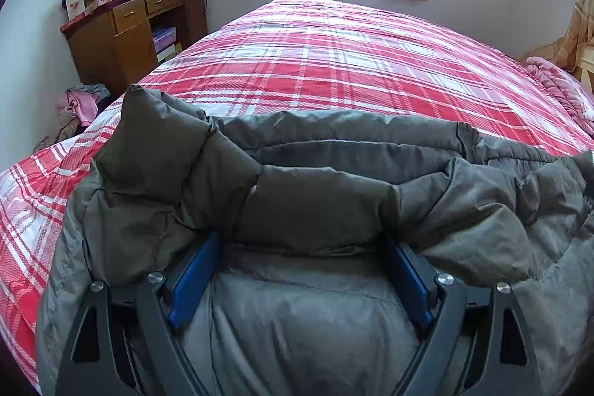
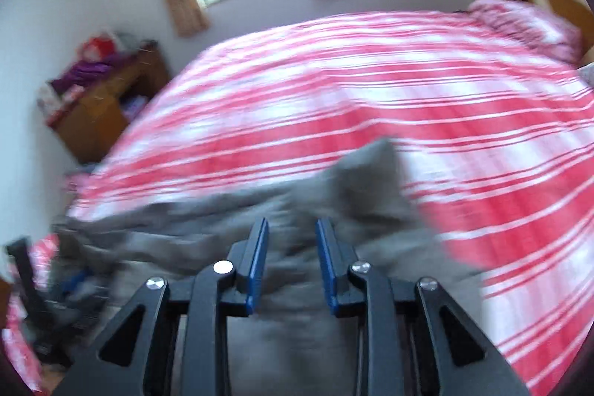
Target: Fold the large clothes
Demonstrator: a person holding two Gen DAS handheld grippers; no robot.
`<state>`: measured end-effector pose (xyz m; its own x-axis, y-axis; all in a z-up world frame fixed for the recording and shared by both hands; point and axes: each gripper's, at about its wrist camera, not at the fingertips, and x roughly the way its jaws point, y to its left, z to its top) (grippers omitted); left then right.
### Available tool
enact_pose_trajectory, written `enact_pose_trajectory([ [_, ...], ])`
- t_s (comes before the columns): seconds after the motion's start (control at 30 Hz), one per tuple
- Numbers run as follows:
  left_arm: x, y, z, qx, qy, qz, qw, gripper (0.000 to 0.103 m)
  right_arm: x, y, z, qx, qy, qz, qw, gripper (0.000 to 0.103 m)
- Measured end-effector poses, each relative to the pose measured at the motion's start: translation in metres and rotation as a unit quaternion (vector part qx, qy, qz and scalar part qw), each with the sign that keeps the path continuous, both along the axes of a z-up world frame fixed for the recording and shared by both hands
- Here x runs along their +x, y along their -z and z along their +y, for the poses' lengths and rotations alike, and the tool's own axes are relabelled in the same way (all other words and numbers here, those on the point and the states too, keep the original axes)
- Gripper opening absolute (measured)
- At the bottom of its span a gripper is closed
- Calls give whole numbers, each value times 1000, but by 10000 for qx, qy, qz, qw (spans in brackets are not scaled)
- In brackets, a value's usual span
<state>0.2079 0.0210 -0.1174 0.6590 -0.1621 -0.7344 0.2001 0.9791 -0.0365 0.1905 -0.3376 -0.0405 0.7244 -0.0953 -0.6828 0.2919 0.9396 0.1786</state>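
No readable writing. Left gripper point(image 1: 302, 244) spread wide under grey padded jacket point(image 1: 315, 195); right gripper point(image 2: 292, 229) narrowed around jacket fabric, blurred.

I am losing the left gripper point(image 1: 302, 247) fingertips under a fold of the grey padded coat point(image 1: 319, 195), its hem running off frame. The right wrist view is smearing: bedspread point(image 2: 464, 121), cabinet point(image 2: 96, 110).

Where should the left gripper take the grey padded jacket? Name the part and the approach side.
Grip the raised quilted fold of the grey padded jacket lying across the open left gripper. Come from the near bed edge, along the plaid bedspread: that ridge stands up between the fingers, thin enough to pinch, probably.
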Motion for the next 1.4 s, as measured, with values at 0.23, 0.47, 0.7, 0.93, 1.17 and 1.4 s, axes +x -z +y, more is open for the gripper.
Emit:
enact_pose_trajectory([
  [0.23,-1,0,1,-46,16,-12,10000,88,-8,48,-30,240,241,117,9994,25],
  [0.47,-2,-1,5,-156,23,-38,9999,88,-14,63,-55,1177,278,-233,9924,22],
  [0.7,-3,-22,19,-309,294,318,9986,87,-4,63,-58,852,262,-3,9960,22],
  [0.93,-20,-61,88,-430,-282,-189,9985,88,-52,17,-43,532,139,-197,9983,22],
  [1.17,1,3,122,-750,-794,530,9926,90,-57,56,-32,-144,286,143,9994,22],
  [1.4,-44,-32,156,-1321,-498,330,9894,90,-70,32,-10,-925,470,311,9941,22],
])
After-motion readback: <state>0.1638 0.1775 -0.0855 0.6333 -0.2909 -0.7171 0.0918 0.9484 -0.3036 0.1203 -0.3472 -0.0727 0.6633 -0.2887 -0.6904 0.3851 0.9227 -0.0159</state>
